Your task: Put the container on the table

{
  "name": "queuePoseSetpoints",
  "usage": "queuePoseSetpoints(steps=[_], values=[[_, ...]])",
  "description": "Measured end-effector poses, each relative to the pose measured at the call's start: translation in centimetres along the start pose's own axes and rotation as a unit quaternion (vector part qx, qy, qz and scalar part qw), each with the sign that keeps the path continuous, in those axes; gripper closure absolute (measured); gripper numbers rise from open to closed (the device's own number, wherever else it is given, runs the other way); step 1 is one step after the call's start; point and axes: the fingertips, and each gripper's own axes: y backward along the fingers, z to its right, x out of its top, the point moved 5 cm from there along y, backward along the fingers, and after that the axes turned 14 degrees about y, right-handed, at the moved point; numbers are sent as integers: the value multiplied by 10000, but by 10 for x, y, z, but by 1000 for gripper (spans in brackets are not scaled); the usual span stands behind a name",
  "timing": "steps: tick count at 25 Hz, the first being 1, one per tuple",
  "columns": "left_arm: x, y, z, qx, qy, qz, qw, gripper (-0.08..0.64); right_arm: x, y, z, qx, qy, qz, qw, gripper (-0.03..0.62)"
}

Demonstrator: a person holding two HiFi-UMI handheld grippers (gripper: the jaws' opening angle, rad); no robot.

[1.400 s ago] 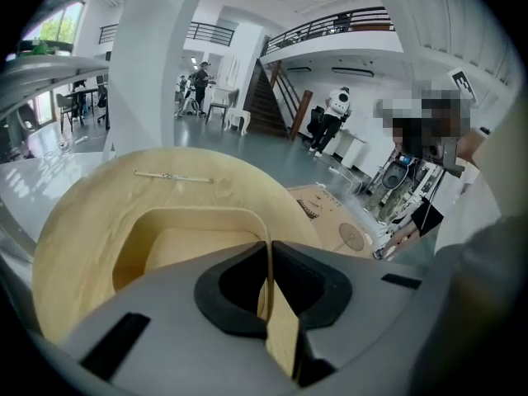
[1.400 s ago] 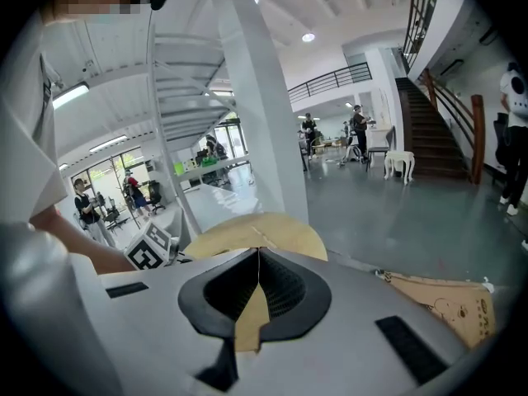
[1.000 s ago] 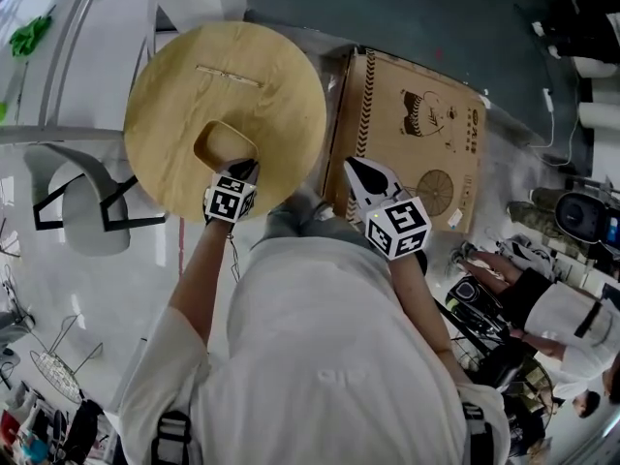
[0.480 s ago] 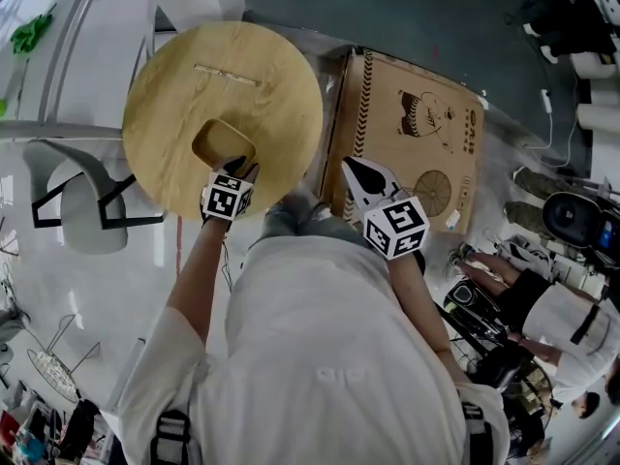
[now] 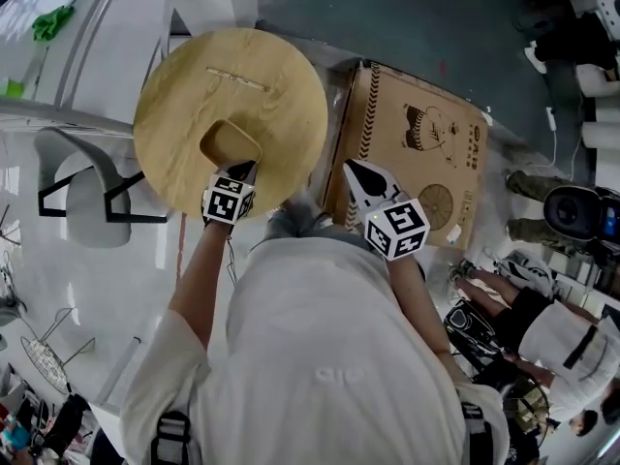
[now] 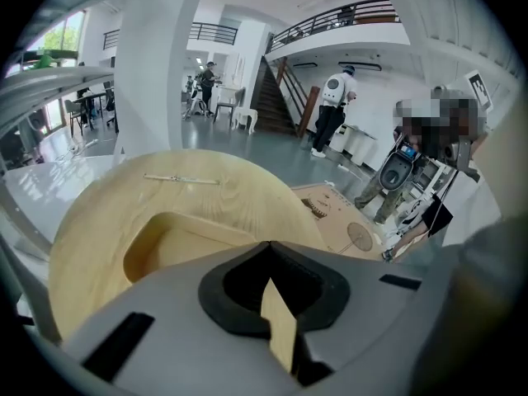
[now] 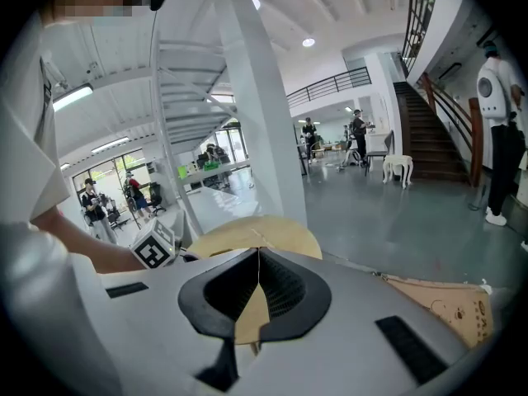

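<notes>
A round pale wooden table on grey floor is bearing a rounded-square wooden container, with a flat brown cardboard box lying beside it. The left gripper, its jaws just closed, and the right gripper are both hovering pinched together, empty.

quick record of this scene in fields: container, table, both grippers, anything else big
container: shallow wooden tray, resting on the table
table: round, wooden top
left gripper: at the container's near rim; jaws have just closed, nothing between them
right gripper: jaws together, empty, held off the table's right edge
cardboard box: lying flat, right of the table
</notes>
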Motion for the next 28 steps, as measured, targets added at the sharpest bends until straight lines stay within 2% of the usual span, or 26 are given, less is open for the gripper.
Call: queuePoseSetpoints(steps=[7,14,19,28], values=[[21,41,31,-163,210,632,9976,543,12,6,-5,218,119,216,9995,565],[45,88,68,-249,82,1237,9920,543,24,13,-9,435,182,454,9979,565],[61,121,93,-241,9,1709,9850,543,35,23,-11,622,273,634,9957,565],[92,170,142,-338,-265,2552,9659,543,59,43,-13,945,411,1017,9895,565]])
